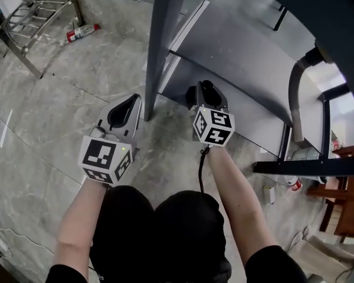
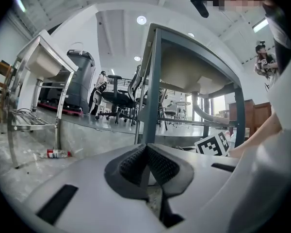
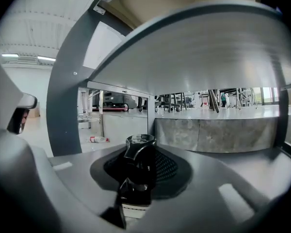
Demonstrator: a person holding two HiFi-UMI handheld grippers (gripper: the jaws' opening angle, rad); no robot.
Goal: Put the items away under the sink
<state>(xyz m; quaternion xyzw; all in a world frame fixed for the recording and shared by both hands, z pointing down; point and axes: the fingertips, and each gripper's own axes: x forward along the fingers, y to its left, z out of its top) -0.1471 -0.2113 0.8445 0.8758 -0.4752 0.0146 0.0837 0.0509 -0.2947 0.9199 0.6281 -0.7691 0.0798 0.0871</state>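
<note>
Much bare floor [image 1: 41, 117] beside sink leg [image 1: 156, 46]

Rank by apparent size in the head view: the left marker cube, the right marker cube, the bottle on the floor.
1. left marker cube
2. right marker cube, slightly smaller-looking; likely just farther from the camera
3. bottle, smallest, but far away

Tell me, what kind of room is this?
Probably a big workshop or test hall, not a home kitchen: a grey metal sink stand on a pale marbled stone floor, black wheeled office chairs behind it, and round ceiling lights high overhead.
</note>
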